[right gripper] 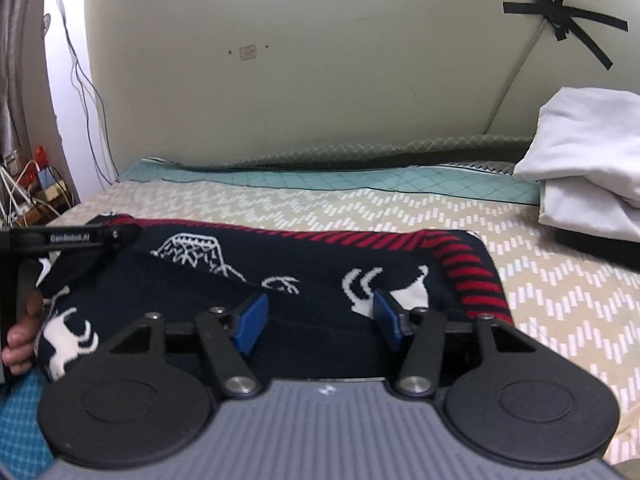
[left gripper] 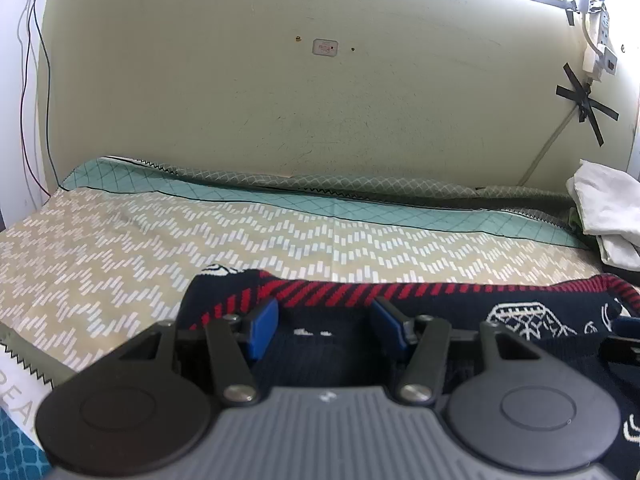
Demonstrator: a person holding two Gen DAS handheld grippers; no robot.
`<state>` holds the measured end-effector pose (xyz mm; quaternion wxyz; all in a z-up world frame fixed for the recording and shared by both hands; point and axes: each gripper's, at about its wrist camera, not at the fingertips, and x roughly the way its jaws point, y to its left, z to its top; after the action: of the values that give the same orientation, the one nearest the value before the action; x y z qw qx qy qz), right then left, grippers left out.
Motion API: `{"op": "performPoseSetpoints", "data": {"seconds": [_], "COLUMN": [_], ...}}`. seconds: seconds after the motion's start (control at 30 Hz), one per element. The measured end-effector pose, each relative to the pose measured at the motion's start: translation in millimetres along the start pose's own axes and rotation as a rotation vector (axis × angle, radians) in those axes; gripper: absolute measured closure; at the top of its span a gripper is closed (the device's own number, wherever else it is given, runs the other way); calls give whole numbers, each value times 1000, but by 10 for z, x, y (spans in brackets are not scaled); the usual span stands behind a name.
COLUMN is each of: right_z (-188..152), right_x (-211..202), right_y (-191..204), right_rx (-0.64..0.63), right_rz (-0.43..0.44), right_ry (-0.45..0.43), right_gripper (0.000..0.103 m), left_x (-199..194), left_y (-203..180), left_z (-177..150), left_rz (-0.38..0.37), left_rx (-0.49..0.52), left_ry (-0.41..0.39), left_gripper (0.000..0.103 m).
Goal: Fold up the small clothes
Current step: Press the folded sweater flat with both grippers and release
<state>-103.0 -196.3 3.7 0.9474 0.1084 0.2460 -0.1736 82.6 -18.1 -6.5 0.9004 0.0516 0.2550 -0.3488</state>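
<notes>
Low over the navy sweater (right gripper: pixel 320 264), both the left gripper (left gripper: pixel 324 330) and right gripper (right gripper: pixel 320 320) tilt downward, jaws half-open, gripping nothing.

Wall (left gripper: pixel 240 80): pale cream, scuffed, with a small label (left gripper: pixel 325 48) near 12 o'clock.
Tape (left gripper: pixel 588 104): black crosses holding a cable at 2 o'clock.
Bed sheet (left gripper: pixel 120 240): beige zigzag, teal band along the far edge.
Wires (left gripper: pixel 36 80): hanging at 9 o'clock.
</notes>
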Motion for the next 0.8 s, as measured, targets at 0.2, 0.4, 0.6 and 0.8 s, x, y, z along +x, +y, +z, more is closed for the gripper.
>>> {"op": "performPoseSetpoints", "data": {"seconds": [0.2,0.4,0.6,0.8], "right_z": [-88,-98,-94,-141], "right_x": [-103,-157,-467,-897], "right_y": [11,-140,-282,-842], "right_rx": [-66,-10,103,337], "right_rz": [-30,-8,54,61], "right_ry": [1,-2,-31,-69], "right_gripper": [58,65,48,42], "left_x": [0,1,-3,-21], "left_y": [-4,-3,-6,20], "left_z": [0,1,-4,1], "left_rz": [0,0,4,-15], "left_rx": [3,4,11,4], "left_ry": [0,-1,-2,-9], "left_gripper": [50,50,50,48]}}
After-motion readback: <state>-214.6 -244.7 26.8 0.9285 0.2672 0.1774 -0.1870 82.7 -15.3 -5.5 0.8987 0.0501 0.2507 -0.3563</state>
